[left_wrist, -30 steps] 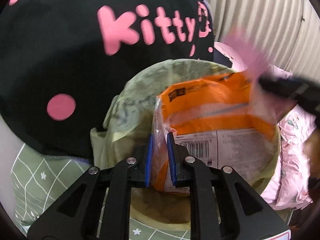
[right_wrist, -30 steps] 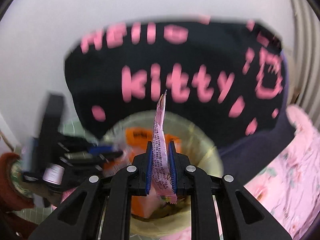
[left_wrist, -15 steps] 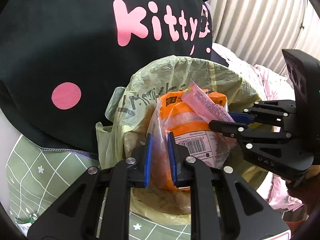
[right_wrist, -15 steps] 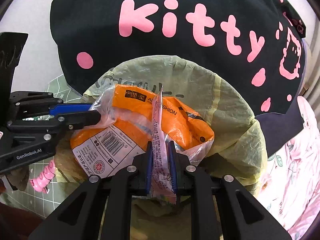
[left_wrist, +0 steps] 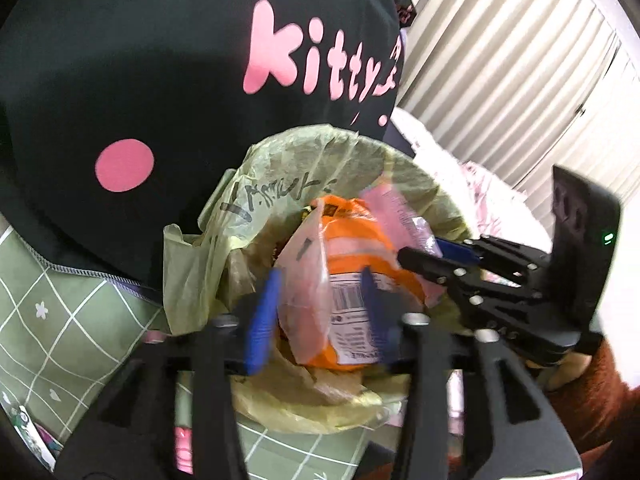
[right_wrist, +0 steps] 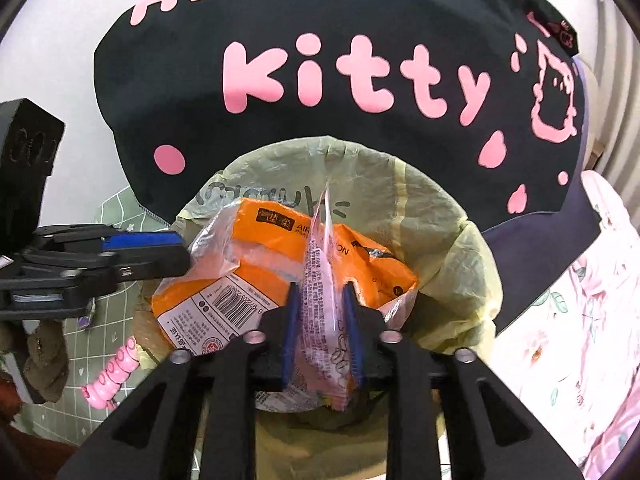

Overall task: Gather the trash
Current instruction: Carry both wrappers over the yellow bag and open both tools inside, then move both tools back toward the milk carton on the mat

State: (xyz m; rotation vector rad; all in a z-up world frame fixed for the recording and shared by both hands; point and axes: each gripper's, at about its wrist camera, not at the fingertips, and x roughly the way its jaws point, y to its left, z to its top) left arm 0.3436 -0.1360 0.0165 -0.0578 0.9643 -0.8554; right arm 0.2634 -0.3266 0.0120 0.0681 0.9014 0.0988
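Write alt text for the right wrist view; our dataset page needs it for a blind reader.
The right hand-held gripper, its jaws opening around an upright pink wrapper, hangs over a trash bin lined with a yellowish bag that holds an orange package. The left hand-held gripper reaches in from the left, before a black Hello Kitty cloth.

The mouth of the lined trash bin (right_wrist: 448,216) in front of me was largely blocked by the orange package (right_wrist: 224,280) lying across it, leaving free room only along the far and right inner wall of the liner. My left gripper (left_wrist: 320,312) and right gripper (right_wrist: 322,336) crowded the opening from both sides, their jaws opening, with the package and the pink wrapper (right_wrist: 320,304) still between the fingers. The black cushion (right_wrist: 360,128) closed off the far side just behind the rim, so clearance lay only upward and back toward me.
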